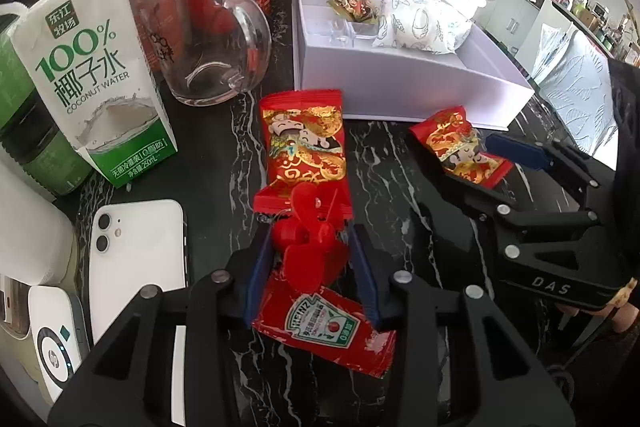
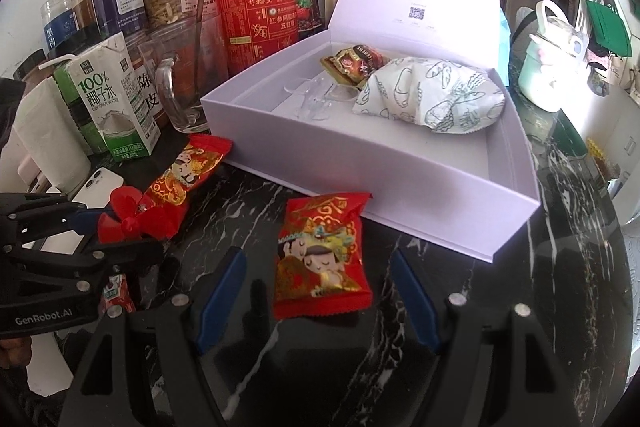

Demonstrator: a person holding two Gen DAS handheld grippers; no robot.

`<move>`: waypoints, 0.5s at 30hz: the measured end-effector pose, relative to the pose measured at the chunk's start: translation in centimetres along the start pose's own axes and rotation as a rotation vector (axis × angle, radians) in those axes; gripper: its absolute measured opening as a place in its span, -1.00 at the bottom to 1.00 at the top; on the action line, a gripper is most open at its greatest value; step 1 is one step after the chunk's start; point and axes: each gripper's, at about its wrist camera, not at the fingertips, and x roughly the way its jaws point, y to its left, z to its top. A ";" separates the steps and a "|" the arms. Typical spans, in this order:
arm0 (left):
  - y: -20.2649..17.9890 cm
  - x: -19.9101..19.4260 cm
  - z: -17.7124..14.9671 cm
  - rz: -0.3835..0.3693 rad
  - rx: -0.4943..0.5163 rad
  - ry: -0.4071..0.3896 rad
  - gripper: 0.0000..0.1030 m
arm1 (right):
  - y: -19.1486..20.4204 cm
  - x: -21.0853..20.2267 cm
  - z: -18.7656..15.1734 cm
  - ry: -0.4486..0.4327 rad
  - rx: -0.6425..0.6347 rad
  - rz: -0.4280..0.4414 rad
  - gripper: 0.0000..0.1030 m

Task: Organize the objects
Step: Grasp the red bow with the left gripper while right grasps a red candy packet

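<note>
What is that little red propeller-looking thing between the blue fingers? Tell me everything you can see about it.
The small red plastic propeller toy has rounded, glossy blades spreading from a central hub, which looks like a mini fan head. It sits low over the black marble-patterned tabletop, between the left gripper's blue fingers, which press on its sides. It overlaps the bottom edge of a red cartoon-printed snack packet and the top of a red Heinz ketchup sachet. From the right wrist view it appears tilted.

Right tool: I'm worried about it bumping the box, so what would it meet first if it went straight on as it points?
Probably the red snack packet lying between the open right tool's fingers, then the marble counter beneath; the white box sits beyond.
</note>
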 end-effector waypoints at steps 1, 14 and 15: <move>0.0 0.0 0.0 -0.002 -0.002 0.001 -0.28 | 0.0 0.1 0.0 0.004 0.001 0.002 0.47; -0.5 -0.5 -0.4 -0.021 -0.009 0.011 -0.35 | -0.1 -0.4 -1.2 0.025 -0.014 0.012 -0.12; -0.6 -0.6 -0.5 -0.023 -0.008 0.010 -0.36 | -0.1 -0.6 -1.3 0.025 -0.012 0.012 -0.12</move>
